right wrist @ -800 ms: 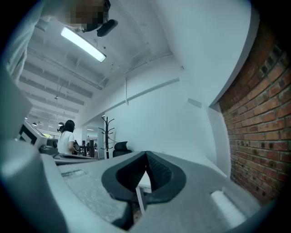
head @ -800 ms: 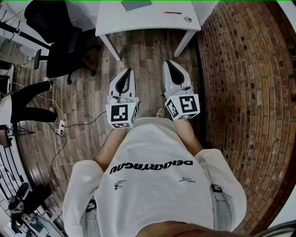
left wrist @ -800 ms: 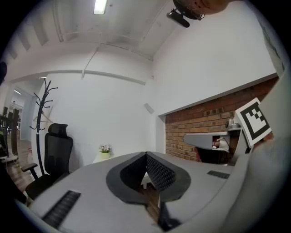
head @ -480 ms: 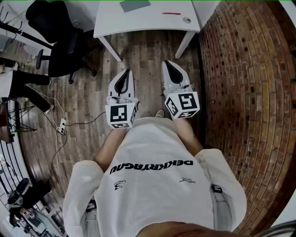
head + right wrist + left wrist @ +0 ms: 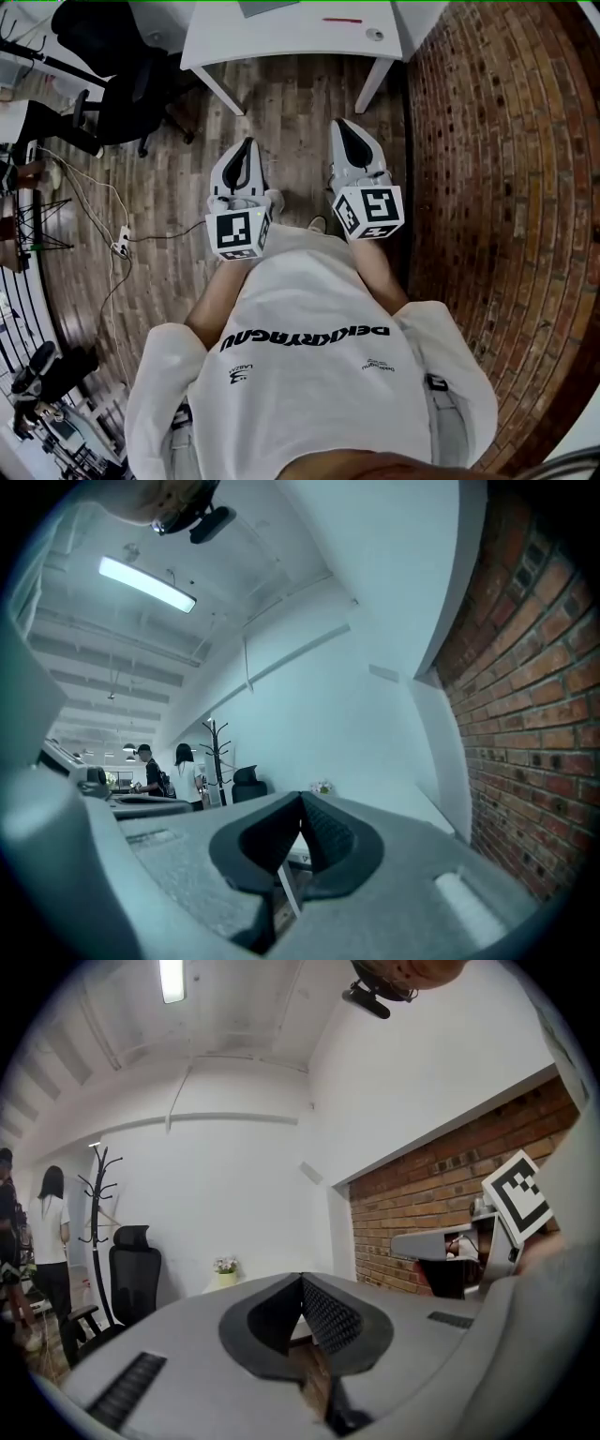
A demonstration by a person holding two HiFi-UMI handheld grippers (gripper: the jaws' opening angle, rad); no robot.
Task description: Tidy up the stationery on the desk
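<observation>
The white desk (image 5: 281,39) stands at the top of the head view, across a stretch of wooden floor. A red pen (image 5: 342,20), a grey book's edge (image 5: 267,7) and a small round item (image 5: 375,35) lie on it. Both grippers are held close to the person's chest, well short of the desk. The left gripper (image 5: 247,150) is shut with nothing in it, jaws meeting at the tip (image 5: 302,1281). My right gripper (image 5: 340,128) is shut and empty as well (image 5: 300,799). Each gripper view looks up at the walls and ceiling.
A brick wall (image 5: 497,187) runs along the right. A black office chair (image 5: 108,66) sits left of the desk. Cables and a power strip (image 5: 120,247) lie on the floor at the left. Another person's legs (image 5: 52,131) show at the far left. A coat rack (image 5: 101,1206) stands behind.
The left gripper has shifted a little left and forward. The desk has slid toward the top edge of the view. The other person's legs have moved up and left.
</observation>
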